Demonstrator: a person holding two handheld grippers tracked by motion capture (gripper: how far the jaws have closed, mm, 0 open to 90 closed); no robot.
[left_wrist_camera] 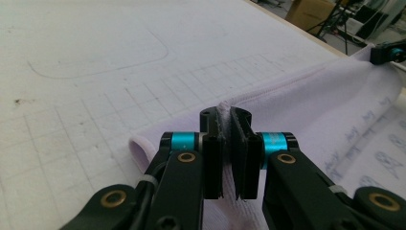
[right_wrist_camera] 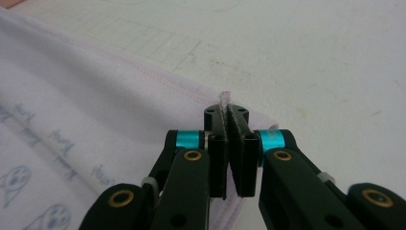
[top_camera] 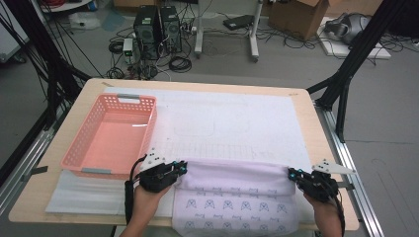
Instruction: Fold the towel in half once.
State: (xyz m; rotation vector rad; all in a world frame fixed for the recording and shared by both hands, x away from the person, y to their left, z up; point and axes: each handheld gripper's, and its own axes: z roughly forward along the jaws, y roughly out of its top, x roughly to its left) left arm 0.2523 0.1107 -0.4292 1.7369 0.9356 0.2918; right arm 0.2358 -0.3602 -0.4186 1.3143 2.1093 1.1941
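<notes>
Forearms: we see two bare forearms coming in at the near table edge, one hand on each gripper.
Left gripper [top_camera: 182, 169]: we find its jaws pinched tight on the left corner of the cloth's folded edge; in the left gripper view [left_wrist_camera: 229, 143] a ridge of fabric sticks up between the pads.
Right gripper [top_camera: 292, 174]: its jaws are likewise clamped on the right corner of that edge; the right gripper view [right_wrist_camera: 229, 143] shows a tuft of cloth poking out above the pads.
Cloth [top_camera: 234, 197]: a pale lilac garment printed with small blue figures, lying at the near middle of the table and hanging over the near edge. We read its folded edge as the long axis, running left to right between the two grippers; the fold faces away from the person.
Foam mat [top_camera: 237, 123]: white, with faint drawn grid lines and a rounded outline, under the cloth and stretching to the far side.
Basket [top_camera: 84, 143]: a pink perforated plastic basket, on the left, just beyond the left gripper, its long side running near to far.
Table [top_camera: 316, 128]: light wood, rounded corners.
Floor beyond: computer towers [top_camera: 157, 29], cables and a cardboard box [top_camera: 296, 17].
</notes>
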